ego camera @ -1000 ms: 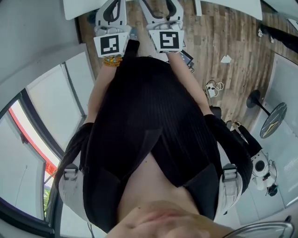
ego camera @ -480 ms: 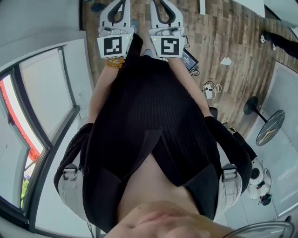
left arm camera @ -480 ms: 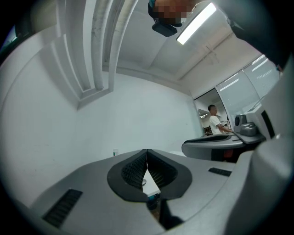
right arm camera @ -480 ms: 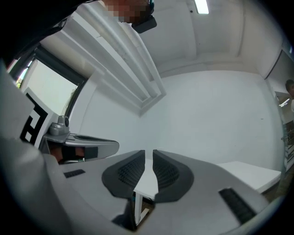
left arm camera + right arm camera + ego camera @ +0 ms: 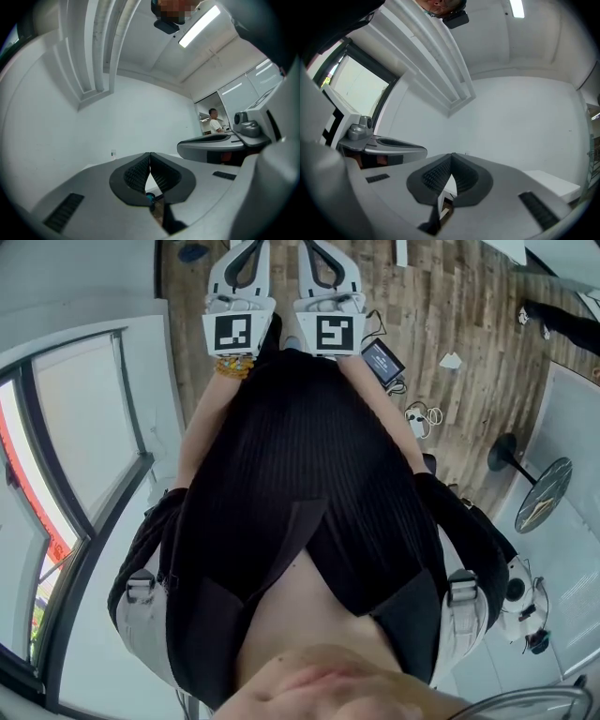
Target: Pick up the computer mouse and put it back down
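No legible text
Only black-and-white square code patterns on the left white cube and right white cube

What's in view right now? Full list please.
floor: one, brown wood, top of head view
tablet: one, dark, on floor right of the grippers
paper scrap: one, white, on floor right of tablet
cables: one tangle, white, on floor
round table: one, grey top, right edge
window: one, left side
bystander: one, white shirt, far doorway, left gripper view
mouse: none in view
bracelet: one, yellow, left wrist
top: one, black, centre
left gripper: one, white, shut, empty
right gripper: one, white, jaws just closed, nothing between
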### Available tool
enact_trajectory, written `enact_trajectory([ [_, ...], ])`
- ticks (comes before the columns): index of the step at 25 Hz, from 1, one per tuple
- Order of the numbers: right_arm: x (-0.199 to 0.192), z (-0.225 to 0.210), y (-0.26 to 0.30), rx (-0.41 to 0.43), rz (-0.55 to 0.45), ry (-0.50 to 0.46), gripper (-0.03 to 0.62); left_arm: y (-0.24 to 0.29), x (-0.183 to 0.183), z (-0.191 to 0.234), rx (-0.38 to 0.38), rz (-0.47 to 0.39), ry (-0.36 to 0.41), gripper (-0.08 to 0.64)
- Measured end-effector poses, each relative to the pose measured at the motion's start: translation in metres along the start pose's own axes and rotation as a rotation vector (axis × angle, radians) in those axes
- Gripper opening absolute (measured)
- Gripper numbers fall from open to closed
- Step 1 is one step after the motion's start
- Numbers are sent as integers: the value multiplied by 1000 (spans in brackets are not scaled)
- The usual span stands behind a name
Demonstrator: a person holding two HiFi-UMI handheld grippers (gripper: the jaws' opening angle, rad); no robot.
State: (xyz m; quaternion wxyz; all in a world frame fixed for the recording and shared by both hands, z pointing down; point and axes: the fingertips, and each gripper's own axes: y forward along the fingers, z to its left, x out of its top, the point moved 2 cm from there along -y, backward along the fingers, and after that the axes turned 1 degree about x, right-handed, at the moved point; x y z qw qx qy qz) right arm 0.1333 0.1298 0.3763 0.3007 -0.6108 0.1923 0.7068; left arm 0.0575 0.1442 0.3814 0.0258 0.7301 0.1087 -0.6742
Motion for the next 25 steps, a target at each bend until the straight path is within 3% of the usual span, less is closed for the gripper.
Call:
enact_trajectory([
  [25, -2, -13, -13, 34, 0, 31, 26, 1, -1, -22, -11, 1, 12, 14],
])
